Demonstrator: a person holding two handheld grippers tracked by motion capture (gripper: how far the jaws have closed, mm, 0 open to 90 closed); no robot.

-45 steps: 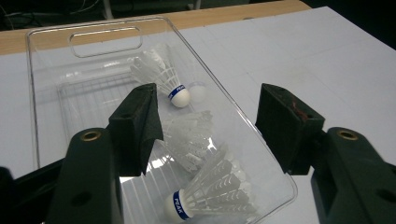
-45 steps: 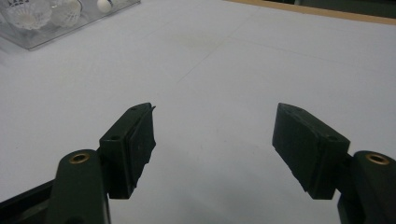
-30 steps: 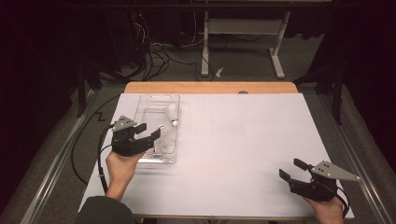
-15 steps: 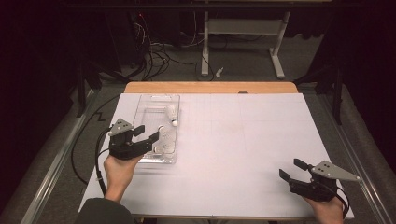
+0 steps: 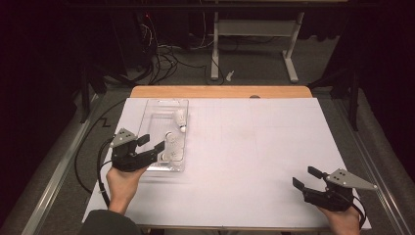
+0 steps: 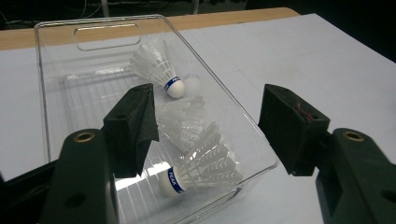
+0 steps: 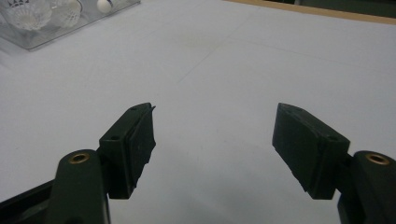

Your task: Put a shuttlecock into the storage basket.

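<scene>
A clear plastic tray (image 5: 155, 113) (image 6: 56, 93) lies at the table's left and holds three white shuttlecocks. One lies at the far end (image 6: 156, 70) (image 5: 181, 119), one in the middle (image 6: 182, 121), and one by the near wall (image 6: 201, 163). My left gripper (image 5: 151, 143) (image 6: 208, 100) hovers over the tray's near end. It is open wide with nothing between its pads. My right gripper (image 5: 305, 177) (image 7: 215, 112) rests low near the front right corner. It is also open, with bare white sheet under it.
A white sheet (image 5: 244, 142) covers the table, with a strip of bare wood (image 5: 220, 91) along the far edge. Beyond the table are loose cables (image 5: 161, 63) on the floor and a white desk frame (image 5: 254, 29). A black cable (image 5: 80, 161) trails off the left edge.
My left gripper has drawn back a little toward the tray's near left corner. The right gripper has stayed put.
</scene>
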